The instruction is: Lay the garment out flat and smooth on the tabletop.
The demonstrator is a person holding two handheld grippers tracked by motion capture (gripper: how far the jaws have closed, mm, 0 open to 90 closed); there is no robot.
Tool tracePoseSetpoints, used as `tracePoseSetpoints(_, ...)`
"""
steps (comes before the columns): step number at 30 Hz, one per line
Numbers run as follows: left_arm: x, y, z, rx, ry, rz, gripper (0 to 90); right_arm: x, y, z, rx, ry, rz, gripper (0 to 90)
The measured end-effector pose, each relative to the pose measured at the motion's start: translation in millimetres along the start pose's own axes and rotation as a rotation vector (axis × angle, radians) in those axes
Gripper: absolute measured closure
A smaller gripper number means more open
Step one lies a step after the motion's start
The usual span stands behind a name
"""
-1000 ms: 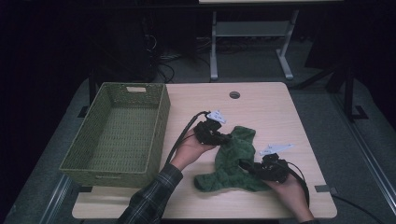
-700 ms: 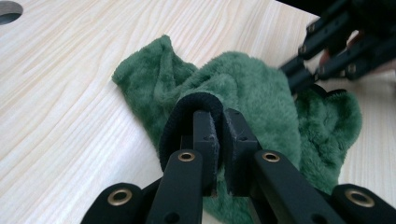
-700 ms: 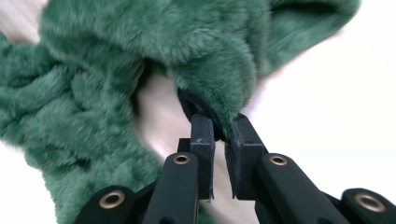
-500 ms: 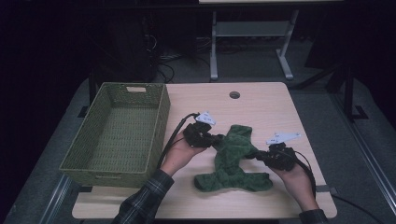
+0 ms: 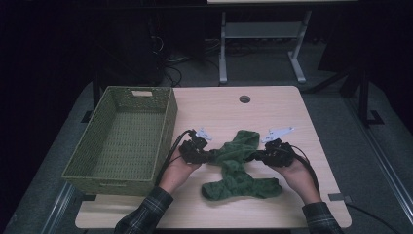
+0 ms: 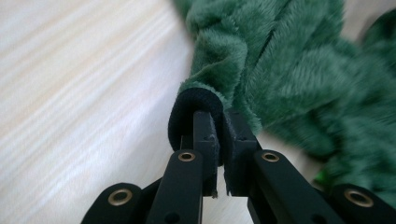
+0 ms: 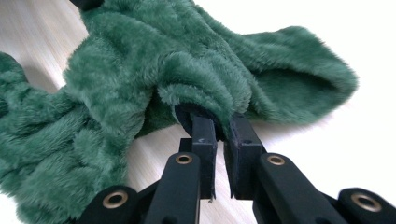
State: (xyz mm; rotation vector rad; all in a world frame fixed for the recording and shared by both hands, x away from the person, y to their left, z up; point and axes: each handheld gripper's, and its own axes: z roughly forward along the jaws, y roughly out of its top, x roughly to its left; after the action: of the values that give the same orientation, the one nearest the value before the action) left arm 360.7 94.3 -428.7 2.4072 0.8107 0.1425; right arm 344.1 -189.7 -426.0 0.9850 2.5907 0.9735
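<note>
Since a second ago my two hands have drawn apart, the left one sliding toward the basket side and the right one out toward the right edge of the tabletop, and the fuzzy green plush cloth (image 5: 239, 163) that lay bunched between them is now pulled longer across its upper part. At the left edge stands the olive-green woven rectangular basket (image 5: 113, 176), apart from the cloth. Just right of its near corner is my left gripper (image 5: 208, 157), clenched on a dark hemmed edge of the cloth; in the left gripper view the fabric (image 6: 289, 79) wraps over one fingertip and is pinched between both. The cloth itself lies on the light wooden table (image 5: 219, 109) in the near half, its lower end trailing toward the front edge. On its right side my right gripper (image 5: 254, 157) has just been closing and now grasps another fold of the plush (image 7: 187, 74), jaws tight on it.
</note>
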Motion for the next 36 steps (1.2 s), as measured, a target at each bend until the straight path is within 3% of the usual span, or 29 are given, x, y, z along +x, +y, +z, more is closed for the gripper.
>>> tracePoseSetpoints(4, 2.2, -5.7, 12.2, 0.021, -0.002, -0.023, 85.0, -0.7, -1.9, 14.4, 0.037, 0.025, 0.001, 82.7)
tracePoseSetpoints(9, 1.0, -5.8, 14.7, 0.028, -0.01, -0.009, 82.4, -1.9, -8.9, 24.5, 0.067, 0.036, 0.007, 81.0)
tracePoseSetpoints(14, -1.6, -2.4, 3.3, -0.005, -0.021, -0.032, 62.4, -3.0, -7.6, 15.2, 0.05, 0.028, 0.019, 65.3)
tracePoseSetpoints(18, -4.6, 5.1, -11.1, -0.037, -0.043, -0.028, 58.2, -5.6, -8.1, 0.6, 0.004, 0.026, 0.044, 62.5)
tracePoseSetpoints(25, -2.3, 29.0, -31.6, -0.111, -0.04, -0.009, 57.0, -15.6, -3.3, -20.1, -0.039, -0.007, 0.068, 61.9)
tracePoseSetpoints(28, 1.6, 44.3, -31.5, -0.111, -0.033, 0.004, 57.1, -22.2, -0.5, -20.0, -0.065, -0.007, 0.092, 62.3)
tracePoseSetpoints(31, 5.6, 61.1, -24.3, -0.114, -0.027, 0.027, 57.3, -26.8, 4.9, -15.2, -0.059, -0.017, 0.106, 62.7)
tracePoseSetpoints(36, 13.6, 84.0, 2.4, -0.11, -0.042, 0.05, 58.0, -37.1, 12.7, 0.5, -0.077, -0.038, 0.148, 63.6)
